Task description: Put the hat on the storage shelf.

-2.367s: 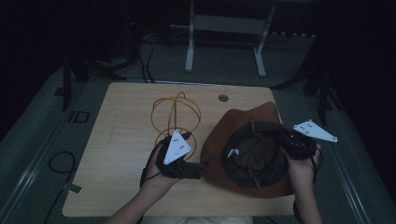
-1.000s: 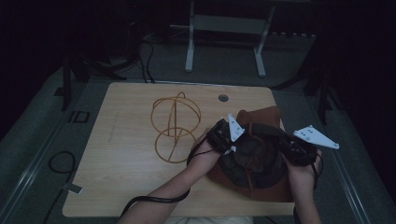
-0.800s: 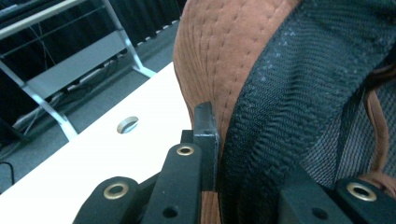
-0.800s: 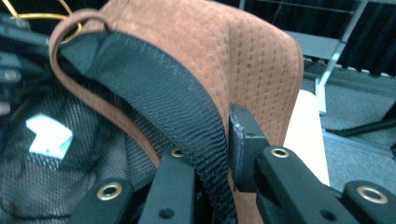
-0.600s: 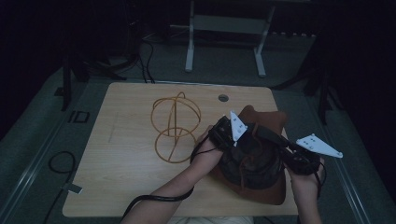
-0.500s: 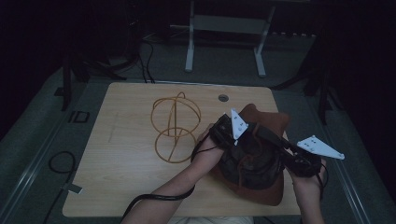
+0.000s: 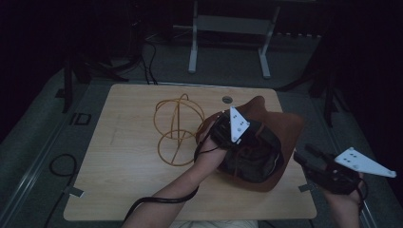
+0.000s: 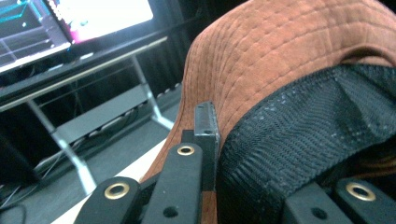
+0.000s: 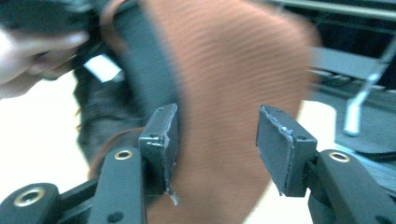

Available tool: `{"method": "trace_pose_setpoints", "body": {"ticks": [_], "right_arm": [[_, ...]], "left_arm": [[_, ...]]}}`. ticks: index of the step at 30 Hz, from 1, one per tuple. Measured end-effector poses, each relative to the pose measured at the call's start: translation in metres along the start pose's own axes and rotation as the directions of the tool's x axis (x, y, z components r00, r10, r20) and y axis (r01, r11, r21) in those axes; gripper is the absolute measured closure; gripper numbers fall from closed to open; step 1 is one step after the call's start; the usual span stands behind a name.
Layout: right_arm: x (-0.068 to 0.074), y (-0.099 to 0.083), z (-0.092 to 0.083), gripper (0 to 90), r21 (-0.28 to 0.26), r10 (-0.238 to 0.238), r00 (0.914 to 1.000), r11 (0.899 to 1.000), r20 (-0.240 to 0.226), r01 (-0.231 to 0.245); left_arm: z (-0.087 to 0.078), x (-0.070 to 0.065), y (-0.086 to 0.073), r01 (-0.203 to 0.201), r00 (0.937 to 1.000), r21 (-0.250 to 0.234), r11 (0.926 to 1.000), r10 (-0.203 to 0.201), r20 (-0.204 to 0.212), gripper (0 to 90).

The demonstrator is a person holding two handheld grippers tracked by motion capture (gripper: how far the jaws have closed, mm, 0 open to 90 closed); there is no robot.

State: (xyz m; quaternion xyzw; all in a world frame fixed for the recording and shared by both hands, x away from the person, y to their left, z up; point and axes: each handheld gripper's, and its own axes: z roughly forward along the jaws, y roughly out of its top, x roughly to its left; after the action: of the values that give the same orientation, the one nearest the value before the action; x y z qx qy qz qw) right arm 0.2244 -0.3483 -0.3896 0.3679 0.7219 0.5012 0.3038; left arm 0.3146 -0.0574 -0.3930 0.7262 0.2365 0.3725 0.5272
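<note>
Left claw (image 7: 227, 134) pinching the brown hat (image 7: 285, 128) at its rim, brim pressed between the pads; left gripper view shows one pad (image 8: 206, 140) flat on the stitched brown edge, black mesh lining (image 8: 299, 135) just beside it. Hat is at the right half of the surface (image 7: 123, 190), inside facing up, far brim edge lifted and tilted toward the back. Right claw (image 7: 304, 159) spread, jaws have just been opening; in the right gripper view the brown fabric shows between and behind the two pads (image 9: 161, 140), neither pressing on it. In the high view this claw sits off the hat's right rim, near the surface's right edge, apart from the hat. Wire frame of orange hoops (image 7: 178, 130) stands left of the hat, just beside the left hand (image 7: 209, 154), clear of both claws. Small round grommet (image 7: 227, 99) near the far edge of the surface. Left forearm comes in from the bottom centre, angled up and right, cable trailing along it. Right hand (image 7: 344, 197) low at the bottom right corner, claw pointing left toward the hat. Grey metal stand legs (image 7: 228, 42) on the floor beyond the surface.
</note>
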Motion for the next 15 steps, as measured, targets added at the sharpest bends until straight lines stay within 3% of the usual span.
{"method": "trace_pose_setpoints", "body": {"ticks": [3,6,9,11,12,14,15], "right_arm": [[-0.022,0.001,-0.012,46.4,-0.033,0.046,0.9968,0.998,0.066,-0.044],[-0.034,-0.001,-0.016,46.0,-0.038,0.061,0.9947,0.998,0.083,-0.058],[-0.053,-0.005,-0.013,49.4,-0.013,0.065,0.9892,0.998,0.131,-0.064],[-0.056,-0.006,-0.010,49.4,-0.003,0.061,0.9885,0.998,0.138,-0.061],[-0.059,-0.006,-0.008,49.4,0.004,0.062,0.9879,0.998,0.143,-0.063],[-0.064,-0.007,-0.001,49.5,0.007,0.075,0.9904,0.997,0.116,-0.076],[-0.064,-0.007,0.003,50.2,0.014,0.076,0.9908,0.997,0.112,-0.078]], "left_arm": [[-0.009,0.000,-0.001,0.000,0.9996,-0.032,0.9995,0.001,0.029,86.2],[-0.020,0.000,-0.003,-0.020,0.9979,-0.063,0.9978,0.023,0.060,86.2],[-0.031,0.003,-0.006,-0.019,0.9935,-0.090,0.9957,0.028,0.110,86.2],[-0.037,0.004,-0.009,-0.019,0.9917,-0.100,0.9948,0.031,0.125,86.2],[-0.040,0.005,-0.011,-0.014,0.9866,-0.115,0.9933,0.032,0.160,86.2],[-0.045,0.006,-0.013,-0.016,0.9823,-0.131,0.9913,0.040,0.183,86.2],[-0.047,0.008,-0.014,-0.018,0.9765,-0.152,0.9883,0.050,0.210,86.1]]}}
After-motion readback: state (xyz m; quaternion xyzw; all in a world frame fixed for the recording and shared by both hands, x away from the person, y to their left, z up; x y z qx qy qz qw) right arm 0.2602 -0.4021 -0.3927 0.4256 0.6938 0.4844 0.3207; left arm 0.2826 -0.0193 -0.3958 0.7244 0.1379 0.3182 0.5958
